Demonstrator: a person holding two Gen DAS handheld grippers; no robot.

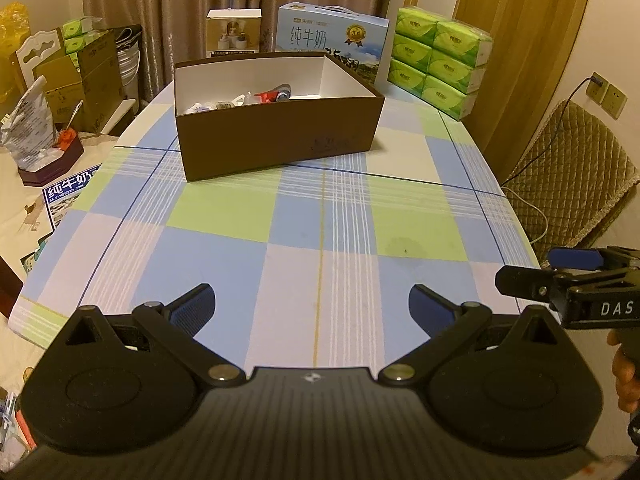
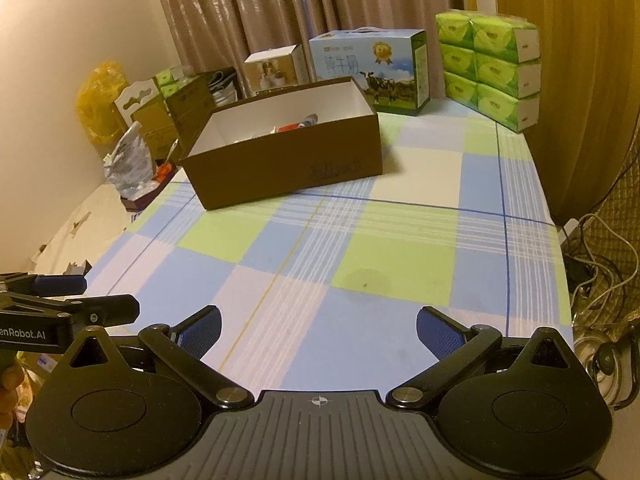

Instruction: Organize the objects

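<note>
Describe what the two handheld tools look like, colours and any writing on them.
Both are matte black. The left tool has two rounded housings with disc insets, silver pivot bolts, a ribbed centre plate and blue textured pads. The right tool matches it. White lettering on their sides reads "DAS" and "enRobot.AI", both cut off.

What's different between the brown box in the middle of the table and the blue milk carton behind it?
The brown box is open on top, with small items lying inside; the blue milk carton is closed and has a carry handle. The brown box is plain and dark outside with a white inside, while the milk carton is printed with cows, a medal and lettering. The brown box looks low and wide; the milk carton stands taller. Both rest on the checked tablecloth.
</note>
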